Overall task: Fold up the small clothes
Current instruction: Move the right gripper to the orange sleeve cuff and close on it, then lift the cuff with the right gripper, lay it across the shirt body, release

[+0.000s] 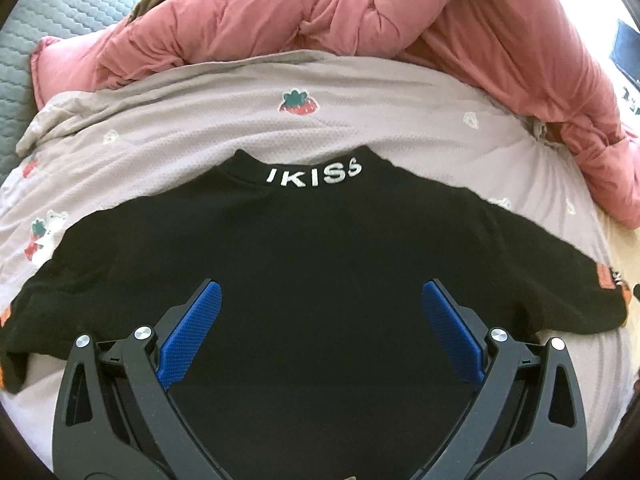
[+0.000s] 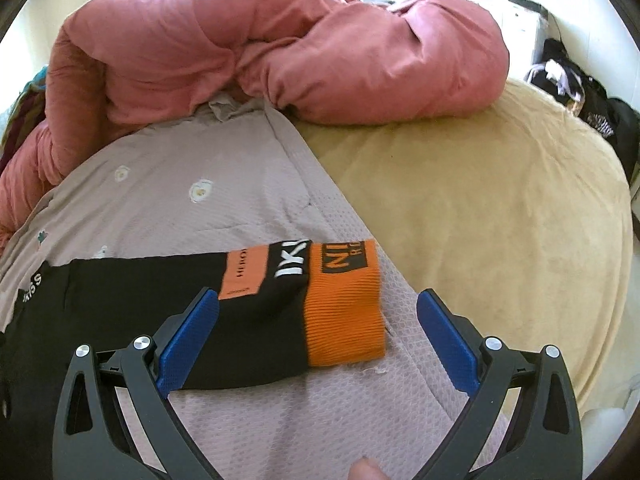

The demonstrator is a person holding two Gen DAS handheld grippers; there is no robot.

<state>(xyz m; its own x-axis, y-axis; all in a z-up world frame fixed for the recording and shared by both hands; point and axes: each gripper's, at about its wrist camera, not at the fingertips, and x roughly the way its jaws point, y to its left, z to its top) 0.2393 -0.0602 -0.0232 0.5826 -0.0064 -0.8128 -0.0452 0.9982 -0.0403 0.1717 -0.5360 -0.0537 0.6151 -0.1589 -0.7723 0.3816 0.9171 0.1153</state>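
A small black sweater (image 1: 304, 248) lies flat on a pale pink strawberry-print blanket (image 1: 224, 120), collar away from me with white letters "IKISS" on it. Both sleeves spread sideways. My left gripper (image 1: 322, 296) hovers open above the sweater's body, blue pads wide apart, nothing between them. In the right wrist view the sweater's right sleeve (image 2: 240, 320) ends in an orange ribbed cuff (image 2: 344, 320) with black and white lettering. My right gripper (image 2: 318, 304) is open over that sleeve end, the cuff lying between its fingers.
A bunched pink duvet (image 1: 360, 20) is piled along the far side of the bed. A tan fleece cover (image 2: 500, 220) lies to the right of the blanket (image 2: 200, 208). A grey quilted surface (image 1: 48, 20) shows far left. Dark clothes (image 2: 580, 92) and furniture stand beyond the bed.
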